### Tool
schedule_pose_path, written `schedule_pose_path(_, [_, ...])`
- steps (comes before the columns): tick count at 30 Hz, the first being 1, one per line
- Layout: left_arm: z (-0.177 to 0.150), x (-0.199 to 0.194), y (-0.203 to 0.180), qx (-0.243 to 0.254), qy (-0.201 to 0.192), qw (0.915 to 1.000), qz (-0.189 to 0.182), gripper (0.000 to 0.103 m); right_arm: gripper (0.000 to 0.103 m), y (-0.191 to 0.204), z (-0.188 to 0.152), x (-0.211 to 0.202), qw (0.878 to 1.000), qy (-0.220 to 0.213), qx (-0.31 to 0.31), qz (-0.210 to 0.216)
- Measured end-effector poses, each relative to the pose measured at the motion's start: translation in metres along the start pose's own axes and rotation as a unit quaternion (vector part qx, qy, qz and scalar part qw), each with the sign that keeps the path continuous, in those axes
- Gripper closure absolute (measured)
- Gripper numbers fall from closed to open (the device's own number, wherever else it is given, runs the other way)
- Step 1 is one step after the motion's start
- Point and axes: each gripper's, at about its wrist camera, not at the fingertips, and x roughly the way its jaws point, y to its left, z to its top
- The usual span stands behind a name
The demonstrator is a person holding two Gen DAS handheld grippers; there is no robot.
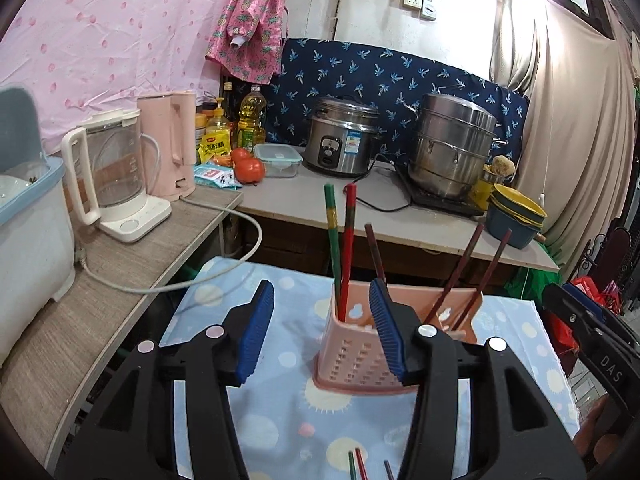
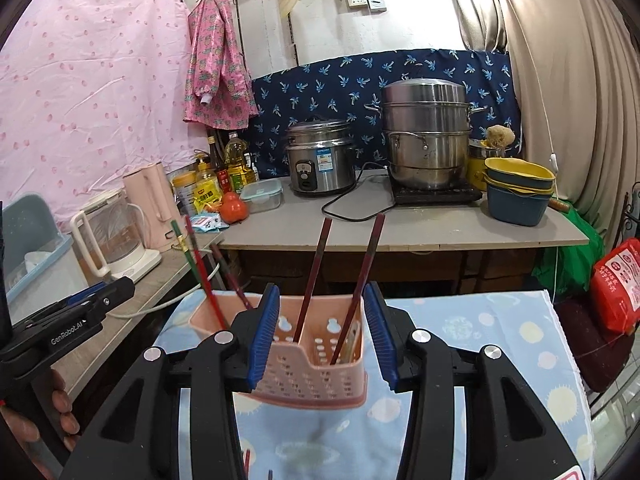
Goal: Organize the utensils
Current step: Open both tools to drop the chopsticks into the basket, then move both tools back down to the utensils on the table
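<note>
A pink perforated utensil holder point(image 1: 352, 356) stands on a blue patterned cloth point(image 1: 280, 412); it also shows in the right wrist view point(image 2: 308, 376). Green and red chopsticks point(image 1: 340, 240) and a dark one stand in its left compartment, two dark red chopsticks point(image 1: 472, 268) lean in its right compartment. My left gripper point(image 1: 324, 332) is open and empty just in front of the holder's left part. My right gripper point(image 2: 322, 336) is open and empty, its fingers to either side of the holder's right compartment, where the two dark chopsticks point(image 2: 340, 276) stand.
A low wooden shelf point(image 1: 132, 264) on the left carries a glass kettle point(image 1: 112, 168) and a pink kettle. The grey counter point(image 2: 420, 228) behind holds a rice cooker point(image 2: 320, 156), a steamer pot point(image 2: 428, 136), stacked bowls point(image 2: 518, 192), tomatoes and bottles. A red bag point(image 2: 616, 284) sits at right.
</note>
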Motion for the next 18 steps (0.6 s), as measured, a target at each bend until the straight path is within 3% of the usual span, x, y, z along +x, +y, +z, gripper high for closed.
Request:
schedule_pose_path(7, [-0.034, -0.035, 0.001, 0.01, 0.014, 0.9997, 0.018, 0.056, 0.059, 0.007, -0.036, -0.036, 1.0, 0.014, -0.019, -0.009])
schedule_pose_path(18, [-0.103, -0.072, -0.008, 0.036, 0.073, 0.9962, 0.03, 0.056, 0.059, 0.016, -0.106, -0.09, 0.998, 0.059, -0.02, -0.007])
